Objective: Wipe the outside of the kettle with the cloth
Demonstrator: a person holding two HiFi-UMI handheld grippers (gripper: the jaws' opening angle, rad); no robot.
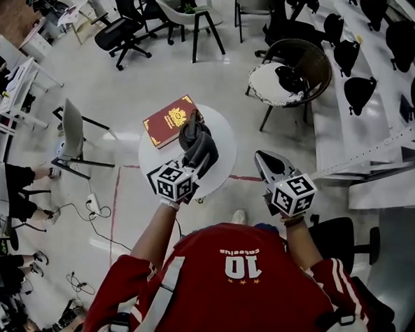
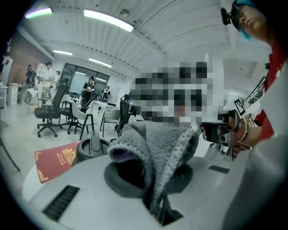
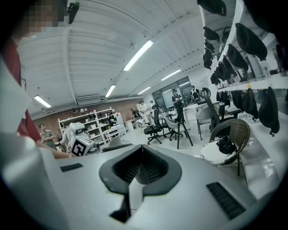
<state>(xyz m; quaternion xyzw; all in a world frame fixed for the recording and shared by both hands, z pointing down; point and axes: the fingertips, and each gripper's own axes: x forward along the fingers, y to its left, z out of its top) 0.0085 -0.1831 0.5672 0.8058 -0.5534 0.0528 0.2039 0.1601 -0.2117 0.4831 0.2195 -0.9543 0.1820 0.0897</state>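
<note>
- Most of the kettle was hidden: in the head view only a dark sliver showed above the cloth, and in the left gripper view just its dark round lid and upright handle rose behind the gripper body.
- The jaw tips of the left hand-held gripper were covered by the cloth from above; the left gripper view showed the jaws pinched together on a fold of it.
- The cloth was grey and fleecy with a knitted edge, bunched into a hood above the jaws, a purple tint inside.
- The kettle stood on the small round white bench, just beside a red book with a gold crest.
- The right hand-held gripper was held off the bench edge, well apart from the kettle; its own view showed the jaws closed with nothing between them.
- Only the right gripper view took in the wicker chair at eye level.
</note>
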